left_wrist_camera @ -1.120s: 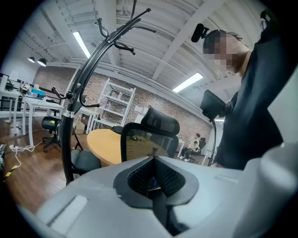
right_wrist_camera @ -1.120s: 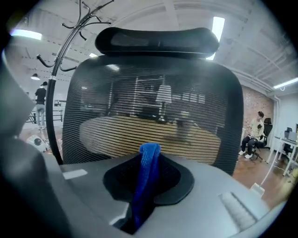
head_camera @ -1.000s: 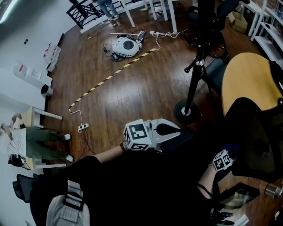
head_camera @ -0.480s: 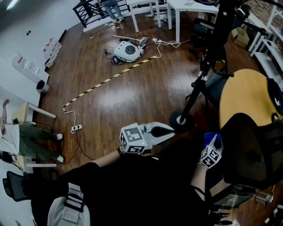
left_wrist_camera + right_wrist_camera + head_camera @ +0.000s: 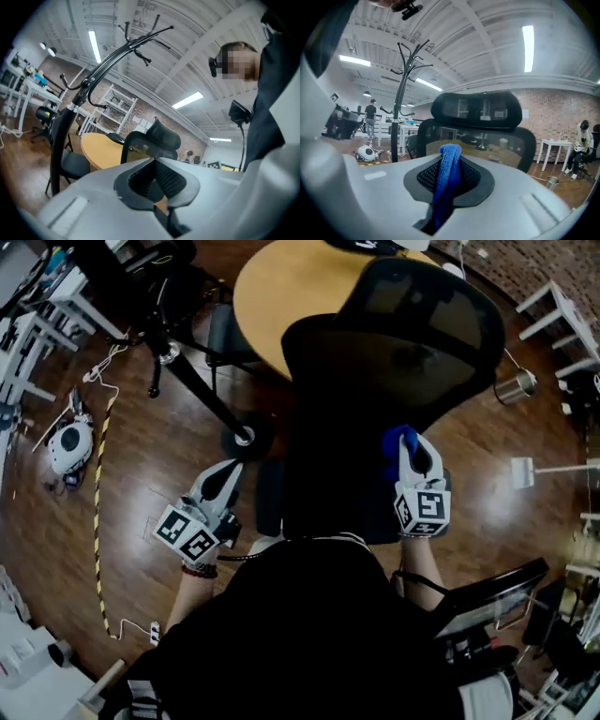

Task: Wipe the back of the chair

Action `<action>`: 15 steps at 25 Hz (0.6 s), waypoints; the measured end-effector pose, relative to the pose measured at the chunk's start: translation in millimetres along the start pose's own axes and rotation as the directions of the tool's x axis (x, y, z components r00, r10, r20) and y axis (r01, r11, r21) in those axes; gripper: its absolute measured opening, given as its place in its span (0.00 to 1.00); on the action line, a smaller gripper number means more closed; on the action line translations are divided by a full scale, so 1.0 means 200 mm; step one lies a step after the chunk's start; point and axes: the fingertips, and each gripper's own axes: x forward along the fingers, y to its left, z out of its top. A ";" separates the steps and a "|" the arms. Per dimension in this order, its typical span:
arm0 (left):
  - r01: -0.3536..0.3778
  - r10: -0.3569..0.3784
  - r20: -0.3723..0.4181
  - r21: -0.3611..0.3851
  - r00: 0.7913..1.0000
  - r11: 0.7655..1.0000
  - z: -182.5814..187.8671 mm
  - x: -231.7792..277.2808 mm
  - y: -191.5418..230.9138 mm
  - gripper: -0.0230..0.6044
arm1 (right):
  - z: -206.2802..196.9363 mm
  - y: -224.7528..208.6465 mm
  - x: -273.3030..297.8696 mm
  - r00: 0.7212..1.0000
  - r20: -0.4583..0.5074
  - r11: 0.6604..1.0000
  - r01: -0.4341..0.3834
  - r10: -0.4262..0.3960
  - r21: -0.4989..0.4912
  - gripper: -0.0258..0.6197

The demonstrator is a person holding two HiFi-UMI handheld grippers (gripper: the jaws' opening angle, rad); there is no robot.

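**Right hand-held gripper** [image 5: 451, 164]: the jaws are closed on a blue microfibre cloth [image 5: 447, 185]. The cloth is pinched between the black ribbed pads. Its long axis runs from 12 to 6 o'clock in the right gripper view. The upper end bunches over the jaw tips and the lower end drops into the slot behind the pads.

**Left hand-held gripper** [image 5: 154, 164]: the jaws are brought together with nothing between them. In the head view it is held at 8 o'clock from the chair, tips aimed toward 1 o'clock, apart from the chair.

**Black mesh office chair** [image 5: 394, 343]: it stands upright at 12 o'clock from the person, with the rear face of its back turned toward them. In the right gripper view the back fills the centre, with the headrest [image 5: 476, 108] at 12 o'clock above the mesh panel. In the head view the right hand-held gripper sits at the 4 o'clock edge of the chair back, tips pointing to 12 o'clock. The right gripper view shows the cloth short of the mesh, not pressed on it.

**Surroundings:**
- A round yellow wooden counter [image 5: 267, 292] lies just beyond the chair at 11 o'clock.
- A black coat stand [image 5: 202, 395] stands on the dark wood floor [image 5: 141, 549] at 9 o'clock from the chair.
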 end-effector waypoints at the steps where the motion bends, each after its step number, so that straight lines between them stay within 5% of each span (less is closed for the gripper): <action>1: 0.008 -0.008 0.000 -0.012 1.000 1.000 -0.01 0.04 0.01 0.05 | 0.03 -0.04 -0.07 1.000 0.018 1.000 0.013 -0.013 0.000 0.10; 8: 0.165 -0.159 -0.080 0.076 0.984 0.983 -0.12 0.27 -0.38 0.05 | 0.17 -0.11 -0.50 0.991 0.124 0.996 0.038 -0.048 0.084 0.10; 15: 0.148 -0.145 -0.033 0.073 0.989 0.986 -0.28 0.24 -0.91 0.05 | 0.29 -0.19 -1.00 0.986 0.166 0.999 -0.034 0.029 0.027 0.10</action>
